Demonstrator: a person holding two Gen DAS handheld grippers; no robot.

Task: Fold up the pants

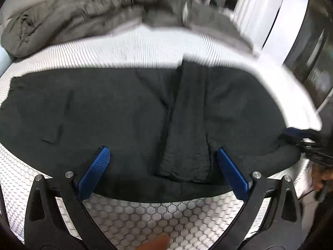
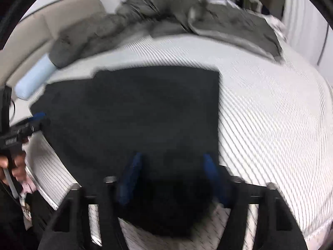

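Two spread grippers (image 1: 163, 153) (image 2: 172, 160), one pants (image 1: 124, 112)

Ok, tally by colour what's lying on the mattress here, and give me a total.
Black: 1, the pants spread flat near the open left gripper and open right gripper.
Grey: 1, the rumpled blanket at the far edge.
Light blue: 1, the pillow roll.
Total: 3
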